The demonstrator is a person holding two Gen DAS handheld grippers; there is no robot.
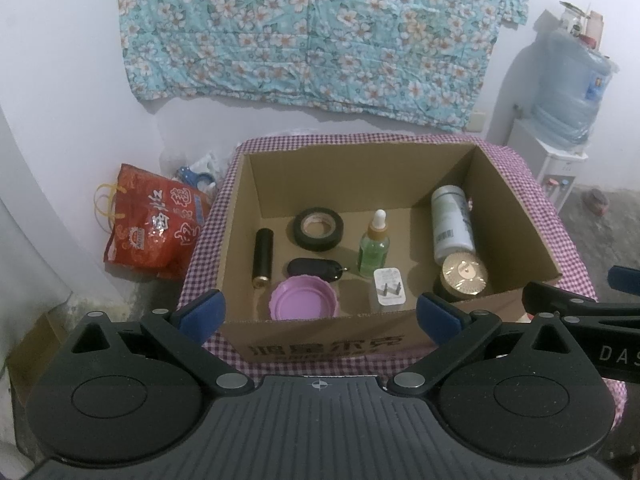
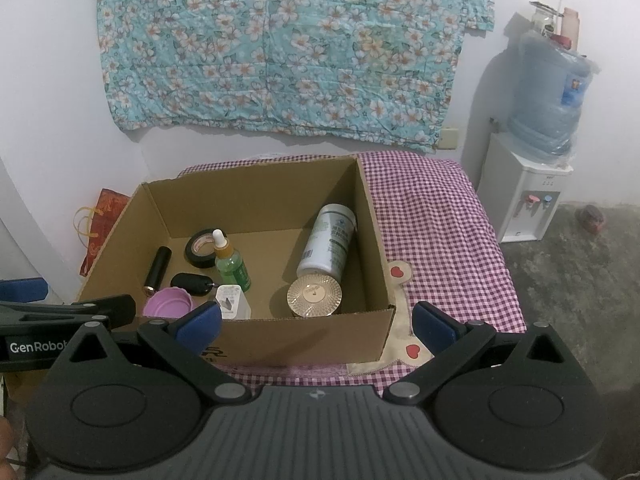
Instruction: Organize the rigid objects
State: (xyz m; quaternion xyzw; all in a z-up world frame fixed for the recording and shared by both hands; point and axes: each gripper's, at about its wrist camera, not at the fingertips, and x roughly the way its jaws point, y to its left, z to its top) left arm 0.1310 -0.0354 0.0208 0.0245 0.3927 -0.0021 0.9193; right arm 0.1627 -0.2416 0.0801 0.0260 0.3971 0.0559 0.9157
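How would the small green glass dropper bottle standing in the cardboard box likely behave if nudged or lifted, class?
The small green glass dropper bottle stands upright, tall over a narrow base, so a sideways nudge would probably tip it. Its round body suggests it would then roll across the floor of the brown cardboard box. It looks like smooth glass, so likely slippery and breakable.

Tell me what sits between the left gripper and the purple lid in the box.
Only the box's front wall. The left gripper hangs open in front of the box, and the purple lid lies just behind that wall. From above nothing covers the lid; the black key fob lies behind it.
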